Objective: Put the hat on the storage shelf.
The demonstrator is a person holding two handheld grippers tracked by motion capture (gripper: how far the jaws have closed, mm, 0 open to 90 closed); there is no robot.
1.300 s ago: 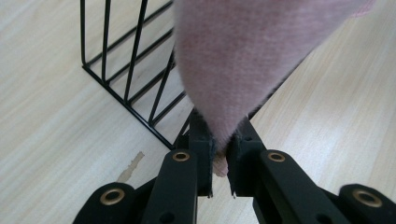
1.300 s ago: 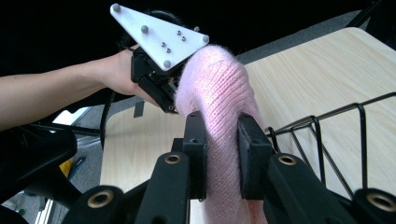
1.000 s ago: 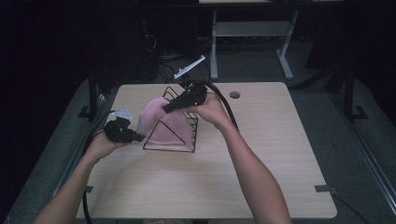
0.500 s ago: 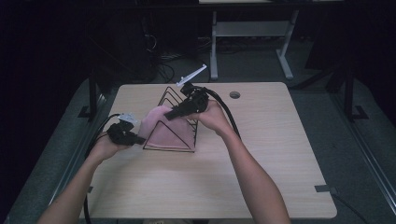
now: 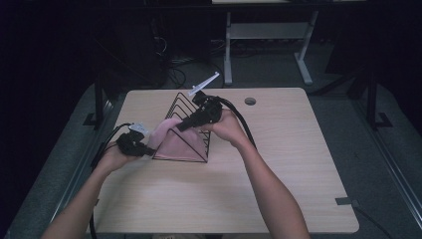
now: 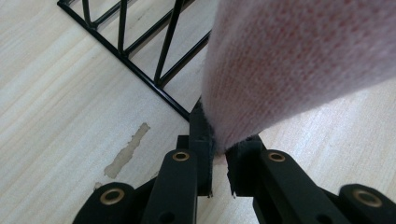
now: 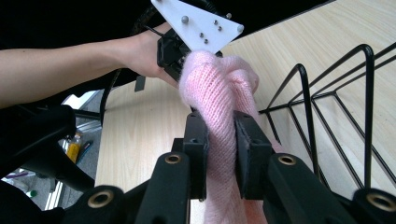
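High view: the pink knit cloth lay over the wire rack at the tabletop's left; since a second earlier the right hand-held gripper had dropped onto it. Left gripper view: the left hand-held gripper pinched the cloth's edge. Right gripper view: jaws clamped a bunched fold after briefly regripping, so draping seemed underway.

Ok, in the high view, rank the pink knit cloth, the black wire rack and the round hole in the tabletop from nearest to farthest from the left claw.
1. Pink knit cloth: clamped in the left claw.
2. Black wire rack: just right of it.
3. Round hole: far right, near the table's back edge.
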